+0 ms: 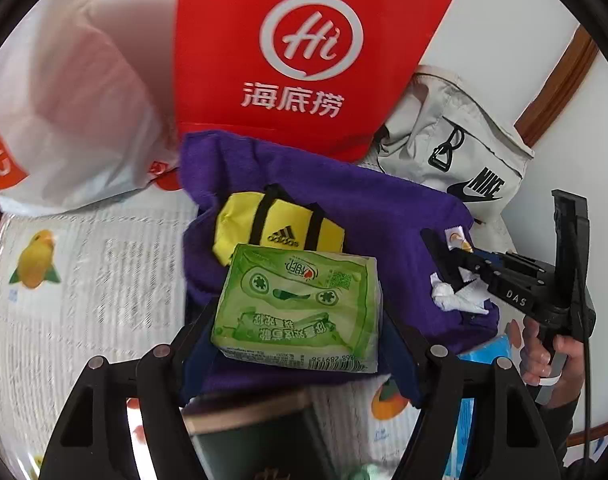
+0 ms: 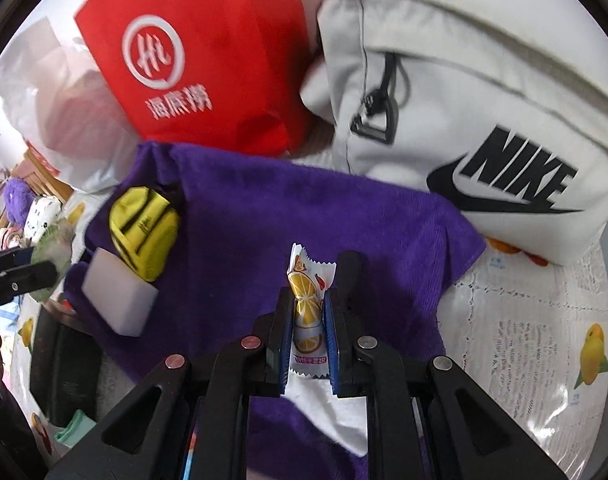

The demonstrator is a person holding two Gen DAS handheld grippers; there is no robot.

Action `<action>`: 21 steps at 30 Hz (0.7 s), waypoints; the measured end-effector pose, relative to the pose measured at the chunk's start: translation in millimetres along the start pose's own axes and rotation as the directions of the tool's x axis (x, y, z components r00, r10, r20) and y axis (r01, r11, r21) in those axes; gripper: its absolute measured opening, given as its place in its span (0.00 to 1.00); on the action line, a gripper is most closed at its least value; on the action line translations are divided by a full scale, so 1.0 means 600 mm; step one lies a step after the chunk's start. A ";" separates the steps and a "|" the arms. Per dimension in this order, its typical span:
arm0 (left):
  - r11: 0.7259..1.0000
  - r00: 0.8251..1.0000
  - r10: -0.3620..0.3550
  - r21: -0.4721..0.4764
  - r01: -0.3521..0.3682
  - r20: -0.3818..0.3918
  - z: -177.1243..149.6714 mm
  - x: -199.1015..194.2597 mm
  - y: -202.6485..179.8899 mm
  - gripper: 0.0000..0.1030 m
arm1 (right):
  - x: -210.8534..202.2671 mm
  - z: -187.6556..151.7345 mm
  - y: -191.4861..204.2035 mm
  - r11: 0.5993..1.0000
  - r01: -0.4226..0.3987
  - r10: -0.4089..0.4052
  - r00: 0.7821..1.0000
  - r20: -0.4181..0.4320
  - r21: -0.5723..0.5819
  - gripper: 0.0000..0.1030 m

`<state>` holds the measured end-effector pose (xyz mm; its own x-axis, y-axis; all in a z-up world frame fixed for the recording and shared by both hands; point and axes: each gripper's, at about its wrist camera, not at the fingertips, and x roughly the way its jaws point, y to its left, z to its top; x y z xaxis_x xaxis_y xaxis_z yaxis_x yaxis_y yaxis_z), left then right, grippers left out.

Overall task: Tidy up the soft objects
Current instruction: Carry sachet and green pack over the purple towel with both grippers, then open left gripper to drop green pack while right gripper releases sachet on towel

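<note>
Two grippers hang over the purple towel: the left gripper has its fingers clamped on a green tissue pack, while the right gripper pinches a lemon-print candy wrapper near the yellow mini bag.

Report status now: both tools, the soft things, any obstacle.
Left tool shut on tissue pack. Right tool shut on wet wipe. Both over purple towel; yellow pouch lies there.

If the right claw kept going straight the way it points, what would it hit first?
Probably the purple towel: the right claw, shut on a candy wrapper, points down at it. Depth is unclear; the white Nike bag lies beyond.
</note>
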<state>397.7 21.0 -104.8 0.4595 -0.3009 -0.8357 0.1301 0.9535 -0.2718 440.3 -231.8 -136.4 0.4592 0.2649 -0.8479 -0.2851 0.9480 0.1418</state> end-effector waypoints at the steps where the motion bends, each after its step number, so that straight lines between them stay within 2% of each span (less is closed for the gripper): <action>1: 1.000 1.000 -0.006 0.003 0.006 -0.007 0.006 0.008 -0.003 0.70 | 0.005 0.000 -0.002 1.000 0.002 -0.002 1.000 -0.007 -0.001 0.15; 4: 1.000 1.000 -0.006 0.014 0.007 -0.009 0.024 0.025 -0.010 0.70 | 0.014 0.000 -0.005 1.000 0.014 -0.015 1.000 -0.028 -0.017 0.15; 8: 0.999 0.999 0.031 0.033 -0.030 -0.010 0.046 0.051 -0.017 0.70 | 0.026 -0.002 -0.012 1.000 0.007 -0.007 0.999 -0.043 -0.010 0.15; 15: 0.998 0.998 0.045 0.041 -0.043 -0.039 0.055 0.087 -0.012 0.70 | 0.048 -0.008 -0.016 1.000 0.015 -0.018 0.995 -0.103 -0.027 0.16; 18: 0.998 0.998 0.043 0.051 -0.041 -0.053 0.054 0.093 -0.013 0.70 | 0.053 -0.007 -0.014 1.000 0.013 -0.016 0.994 -0.110 -0.024 0.20; 20: 0.998 0.997 0.044 0.051 -0.041 -0.068 0.055 0.097 -0.013 0.70 | 0.053 -0.006 -0.010 1.000 0.010 -0.012 0.994 -0.104 -0.022 0.26; 21: 0.998 0.996 0.047 0.049 -0.043 -0.070 0.056 0.098 -0.012 0.71 | 0.052 -0.006 -0.009 1.000 0.008 -0.010 0.995 -0.101 -0.023 0.33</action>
<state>453.0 -3.2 -135.7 0.4022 -0.2564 -0.8789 0.1531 0.9653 -0.2115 453.2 -229.3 -165.6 0.3745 0.2359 -0.8967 -0.3004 0.9458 0.1234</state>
